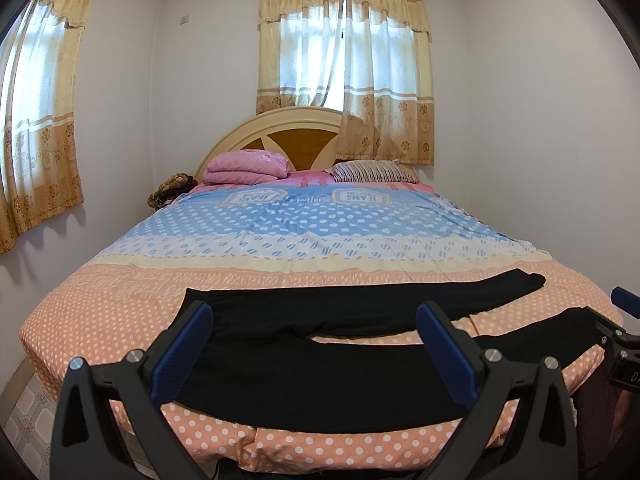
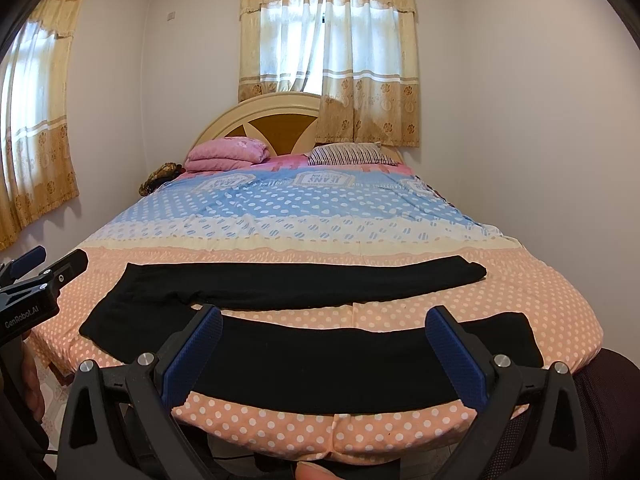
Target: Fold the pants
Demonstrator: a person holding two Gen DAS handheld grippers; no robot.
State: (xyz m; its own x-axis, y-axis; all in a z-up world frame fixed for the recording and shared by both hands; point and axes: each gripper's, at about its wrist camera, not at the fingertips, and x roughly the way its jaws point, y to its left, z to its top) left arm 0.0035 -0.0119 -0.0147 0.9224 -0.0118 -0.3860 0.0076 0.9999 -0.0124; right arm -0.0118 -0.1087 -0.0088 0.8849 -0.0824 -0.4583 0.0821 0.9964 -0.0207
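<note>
Plainly, black pants (image 1: 320, 364) are lying spread across the foot of the bed (image 1: 120, 304), legs apart, waist toward the left. Both the left hand-held gripper (image 1: 316, 350) and right hand-held gripper (image 2: 324, 354) are hovering with fingers wide apart, holding nothing. Their blue pads (image 2: 192, 354) are partly hiding the near leg, whose front edge is drooping over the mattress.
</note>
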